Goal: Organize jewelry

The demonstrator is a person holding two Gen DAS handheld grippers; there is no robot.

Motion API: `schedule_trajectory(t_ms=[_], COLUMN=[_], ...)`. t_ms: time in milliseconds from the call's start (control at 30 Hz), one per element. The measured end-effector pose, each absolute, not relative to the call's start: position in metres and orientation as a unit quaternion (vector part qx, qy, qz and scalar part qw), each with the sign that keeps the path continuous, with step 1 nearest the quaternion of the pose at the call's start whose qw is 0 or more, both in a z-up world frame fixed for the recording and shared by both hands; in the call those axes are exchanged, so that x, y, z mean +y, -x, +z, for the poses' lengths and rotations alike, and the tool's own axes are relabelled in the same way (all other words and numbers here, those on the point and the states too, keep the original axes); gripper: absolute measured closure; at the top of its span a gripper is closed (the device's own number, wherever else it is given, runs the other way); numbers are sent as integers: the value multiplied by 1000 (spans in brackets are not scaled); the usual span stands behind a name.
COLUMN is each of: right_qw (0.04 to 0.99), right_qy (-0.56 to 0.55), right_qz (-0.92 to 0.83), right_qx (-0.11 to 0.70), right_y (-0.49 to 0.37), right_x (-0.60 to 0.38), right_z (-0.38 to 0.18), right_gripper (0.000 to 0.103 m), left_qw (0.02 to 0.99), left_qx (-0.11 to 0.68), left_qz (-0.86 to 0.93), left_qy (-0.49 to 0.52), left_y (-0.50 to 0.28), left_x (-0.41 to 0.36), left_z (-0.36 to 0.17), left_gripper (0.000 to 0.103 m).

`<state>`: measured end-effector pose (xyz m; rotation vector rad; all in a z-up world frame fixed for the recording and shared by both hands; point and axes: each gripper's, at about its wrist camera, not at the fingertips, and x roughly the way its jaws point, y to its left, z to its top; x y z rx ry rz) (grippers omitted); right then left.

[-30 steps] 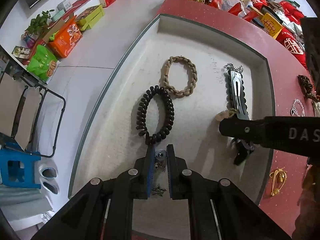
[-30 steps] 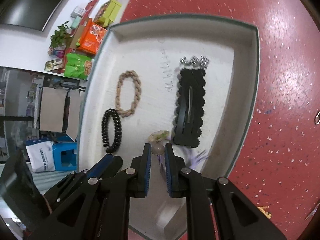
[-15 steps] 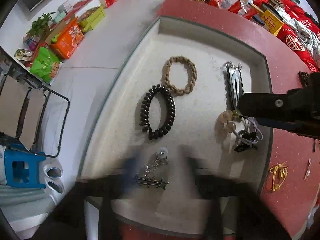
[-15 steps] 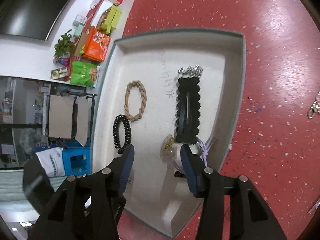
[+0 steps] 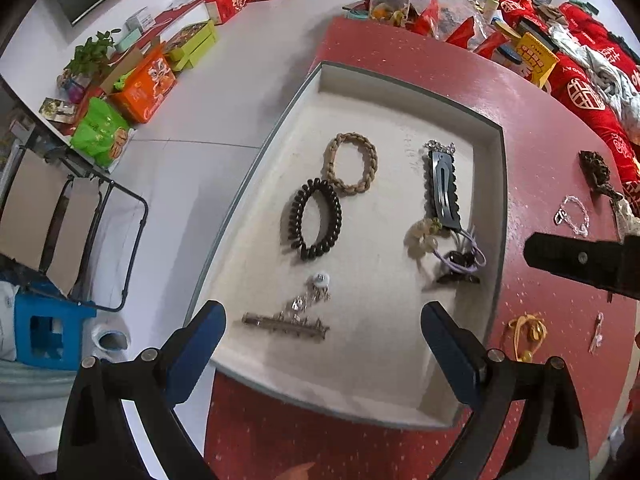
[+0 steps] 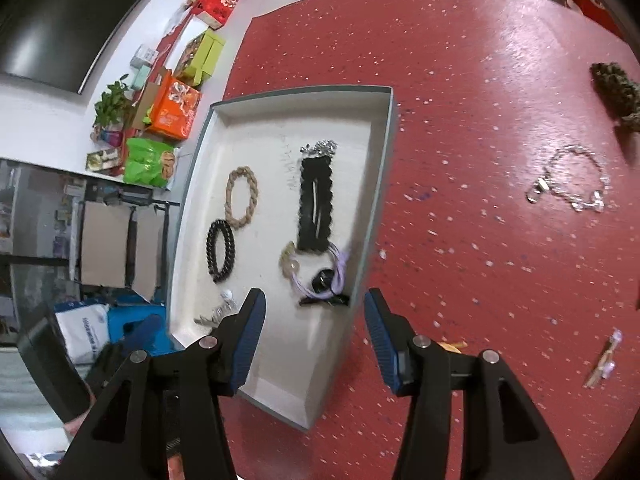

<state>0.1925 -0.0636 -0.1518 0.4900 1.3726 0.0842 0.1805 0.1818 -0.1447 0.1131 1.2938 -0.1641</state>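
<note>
Silver hairpin (image 5: 286, 324) lies between open left gripper (image 5: 322, 334) jaws.

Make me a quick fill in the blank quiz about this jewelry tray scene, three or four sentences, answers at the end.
1. The black coil hair tie lies inside the white ____.
2. The braided tie next to it is coloured ____.
3. The silver chain bracelet lies outside the tray, on the ____ table.
4. Both hand-held grippers, left and right, have just been opening; nothing sits between their fingers, so both are ____.

Missing words: tray; beige; red; open
</note>
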Motion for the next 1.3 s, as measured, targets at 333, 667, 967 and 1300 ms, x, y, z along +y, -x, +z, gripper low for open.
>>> schedule_trajectory(t_ms=[333,667,967,1300], right_qw=[767,791,811,812], right_qy=[-152,-87,-66,-72], right_qz=[40,34,26,13], right_qx=[622,604,581,579], right_y=[-161,-137,-123,-110], right_x=[-50,-41,-38,-43], right_z=[-118,-82,-56,-39], right_gripper=[31,16,0,0], left_qw=[797,812,817,817], left_qx=[599,577,571,572], left_qz=[-61,-46,-42,-43], left_qy=[-53,-74,-71,-61], left_y=[-160,-135,-121,-111], left_x=[193,199,201,202], left_z=[-115,-79,-58,-43], left_gripper=[0,0,0,0])
